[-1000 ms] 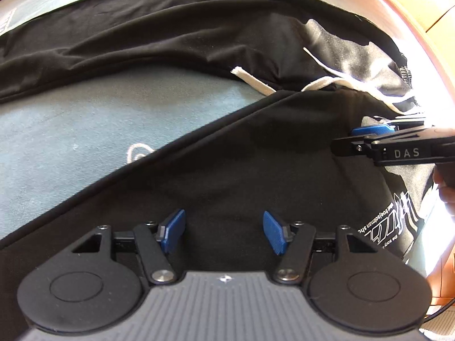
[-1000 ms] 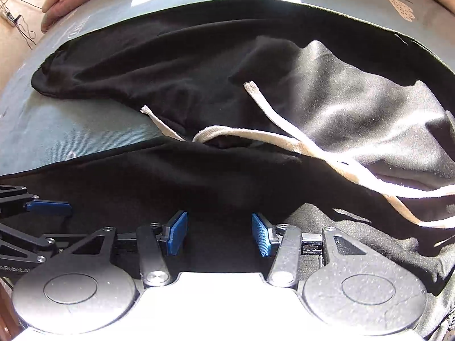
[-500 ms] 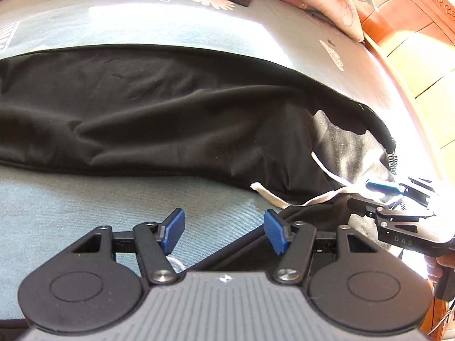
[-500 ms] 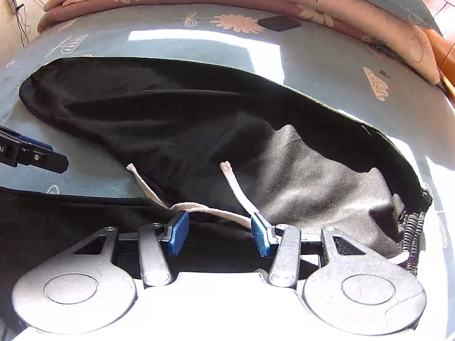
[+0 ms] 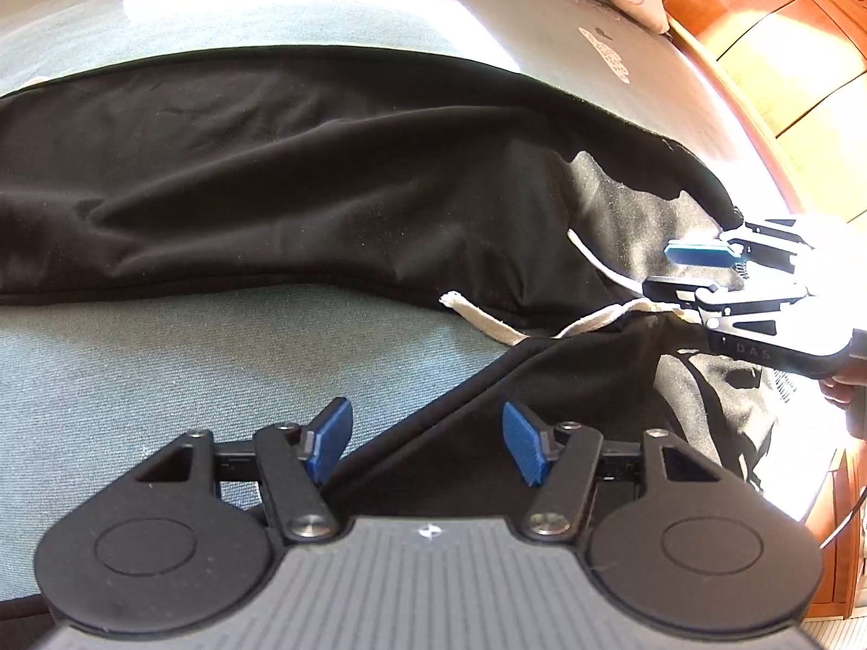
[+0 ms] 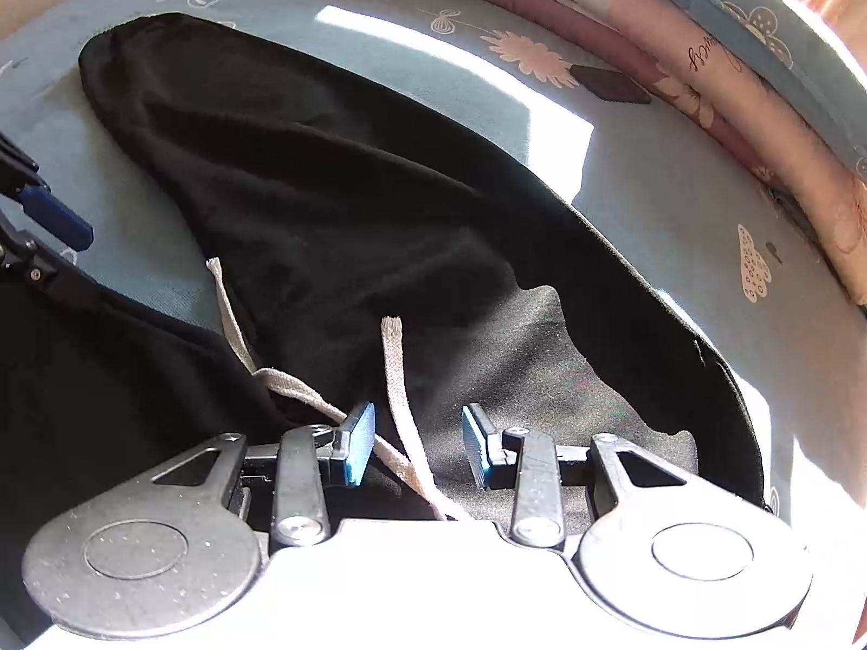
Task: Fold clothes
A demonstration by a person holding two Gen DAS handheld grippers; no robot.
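Black trousers lie spread on a blue-grey bed sheet, one leg stretched across the back, the other running under my left gripper. That gripper stands open above this leg's edge, its blue pads clear of the cloth. A white drawstring trails from the waist. My right gripper hovers over the waist; its jaws are closing with the drawstring lying between them, and the pads do not touch it. The left wrist view shows the right gripper at the far right.
Floral pillows and a folded quilt line the head of the bed. A small dark flat object rests on the sheet near them. A wooden bed frame and floor run along the right. A hand holds the right gripper.
Both cameras have risen and tipped up, showing more of the bed. The right gripper has rolled, its jaws have narrowed, and the drawstring now lies between them.
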